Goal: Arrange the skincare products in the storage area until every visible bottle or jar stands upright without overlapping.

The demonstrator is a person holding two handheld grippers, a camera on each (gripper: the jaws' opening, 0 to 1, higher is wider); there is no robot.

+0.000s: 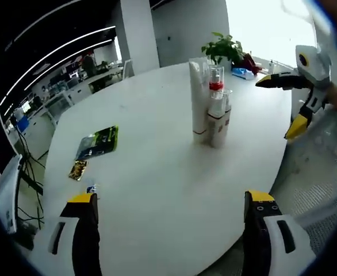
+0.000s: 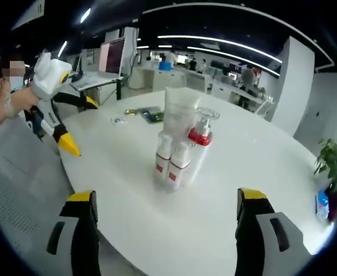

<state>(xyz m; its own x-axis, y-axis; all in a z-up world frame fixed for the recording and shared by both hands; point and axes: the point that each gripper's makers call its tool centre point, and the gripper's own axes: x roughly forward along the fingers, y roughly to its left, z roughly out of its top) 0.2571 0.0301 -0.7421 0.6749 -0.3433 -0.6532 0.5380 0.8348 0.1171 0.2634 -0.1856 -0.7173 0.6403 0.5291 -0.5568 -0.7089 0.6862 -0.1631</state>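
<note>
Upright in a tight cluster on the round white table (image 1: 157, 190) stand a tall white tube (image 1: 198, 98), a clear bottle with a red collar (image 1: 216, 81) and two small white bottles with red labels (image 1: 218, 123). The same cluster (image 2: 180, 146) stands straight ahead in the right gripper view. My left gripper (image 1: 171, 204) hangs open over the table's near edge, well short of the cluster, and it appears open at the table's left side (image 2: 81, 125), held by a hand. My right gripper (image 2: 165, 201) is open and empty too, seen off the table's right edge (image 1: 280, 106).
Green sachets (image 1: 99, 142) and a small brown packet (image 1: 78, 169) lie left of the cluster. A potted plant (image 1: 223, 49) and a blue pack (image 1: 240, 72) sit at the far edge. A grey mesh chair (image 1: 324, 172) stands at the table's right. Office desks fill the background.
</note>
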